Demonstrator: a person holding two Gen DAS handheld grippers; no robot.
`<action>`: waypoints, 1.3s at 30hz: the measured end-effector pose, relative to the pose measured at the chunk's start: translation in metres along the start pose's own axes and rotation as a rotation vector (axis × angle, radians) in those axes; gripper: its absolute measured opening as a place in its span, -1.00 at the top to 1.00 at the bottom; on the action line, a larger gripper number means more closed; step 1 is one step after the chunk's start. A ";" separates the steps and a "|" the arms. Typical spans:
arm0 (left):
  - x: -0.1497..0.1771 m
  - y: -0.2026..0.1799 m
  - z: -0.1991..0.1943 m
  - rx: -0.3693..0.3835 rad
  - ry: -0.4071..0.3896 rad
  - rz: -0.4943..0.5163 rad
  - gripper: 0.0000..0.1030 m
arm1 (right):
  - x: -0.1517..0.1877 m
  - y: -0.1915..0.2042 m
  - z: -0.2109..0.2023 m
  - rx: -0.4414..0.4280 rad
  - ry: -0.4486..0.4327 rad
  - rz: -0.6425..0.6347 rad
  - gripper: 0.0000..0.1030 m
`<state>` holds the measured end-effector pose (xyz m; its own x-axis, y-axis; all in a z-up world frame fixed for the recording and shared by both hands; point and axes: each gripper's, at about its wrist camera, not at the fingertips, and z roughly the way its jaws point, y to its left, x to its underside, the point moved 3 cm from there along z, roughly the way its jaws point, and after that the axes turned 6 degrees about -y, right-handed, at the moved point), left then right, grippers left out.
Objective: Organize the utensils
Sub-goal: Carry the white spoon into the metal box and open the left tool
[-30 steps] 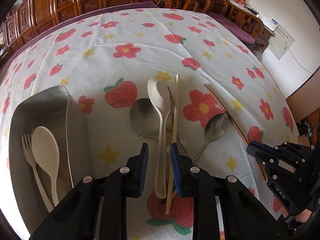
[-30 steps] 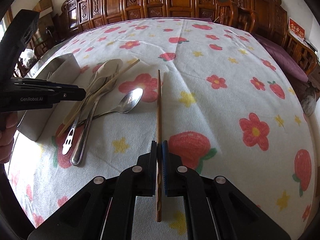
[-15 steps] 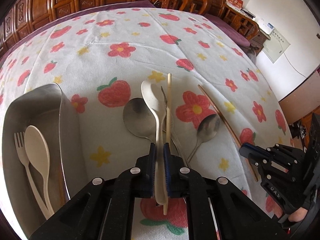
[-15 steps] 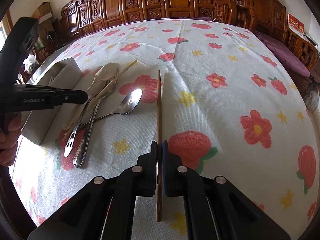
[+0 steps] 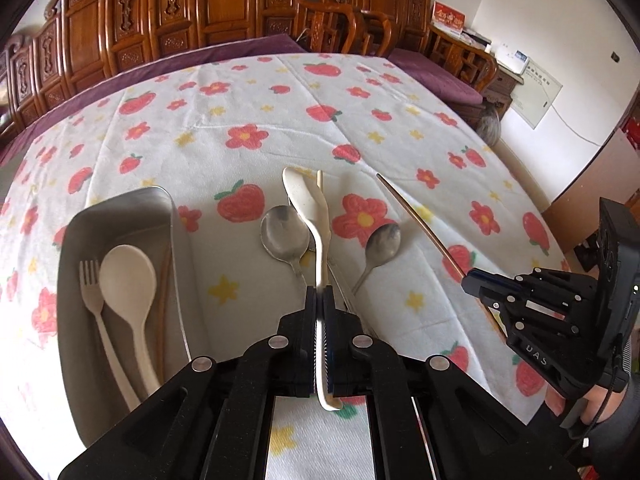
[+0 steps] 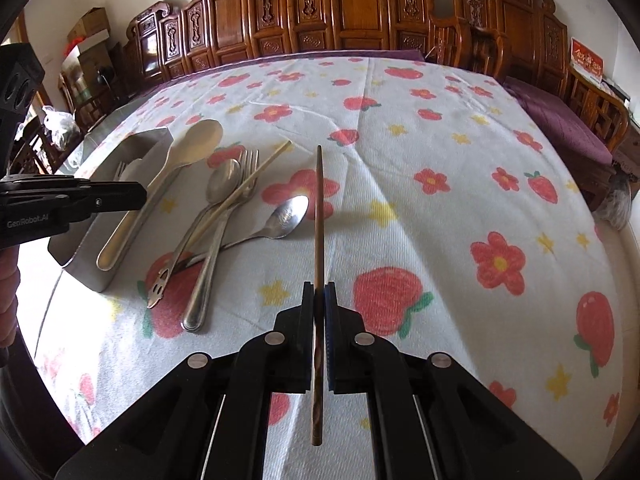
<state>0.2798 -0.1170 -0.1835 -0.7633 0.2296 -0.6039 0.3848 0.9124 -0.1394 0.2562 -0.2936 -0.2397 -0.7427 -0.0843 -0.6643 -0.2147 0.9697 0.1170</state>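
Observation:
My left gripper [image 5: 320,300] holds a cream plastic spoon [image 5: 306,200] by its handle, jaws closing tight on it, and the spoon is raised off the pile. On the cloth below lie a large metal spoon [image 5: 284,236], a small metal spoon [image 5: 384,242], a fork [image 6: 248,168] and a pale chopstick [image 6: 260,176]. My right gripper [image 6: 319,292] is shut on a dark brown chopstick [image 6: 319,208] that points away, just above the cloth. A metal tray [image 5: 120,208] at left holds a cream fork [image 5: 90,284], a cream spoon [image 5: 128,276] and a brown chopstick [image 5: 163,292].
A flowered tablecloth [image 6: 440,152] covers the large table. Carved wooden chairs [image 6: 360,12] line the far edge, and a purple-cushioned bench [image 6: 560,120] stands at right. The person's hand [image 5: 600,404] grips the right tool near the table's right edge.
The left jaws closed on the cream spoon's handle and lifted it off the other utensils. The right gripper rose a little with the brown chopstick.

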 end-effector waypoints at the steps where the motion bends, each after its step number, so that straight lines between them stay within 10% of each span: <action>1: 0.000 -0.001 -0.006 -0.001 -0.009 0.003 0.96 | -0.002 0.001 -0.005 0.002 -0.007 0.000 0.89; 20: 0.013 0.013 -0.098 -0.026 -0.133 -0.005 0.96 | -0.021 0.046 -0.081 -0.012 -0.128 -0.020 0.89; 39: 0.036 0.077 -0.097 -0.087 -0.112 -0.087 0.96 | -0.036 0.091 -0.077 -0.069 -0.130 -0.070 0.89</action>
<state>0.2317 -0.0062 -0.1396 -0.7274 0.1133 -0.6768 0.2694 0.9543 -0.1298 0.2140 -0.2197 -0.1484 -0.6367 -0.1167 -0.7622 -0.3096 0.9440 0.1141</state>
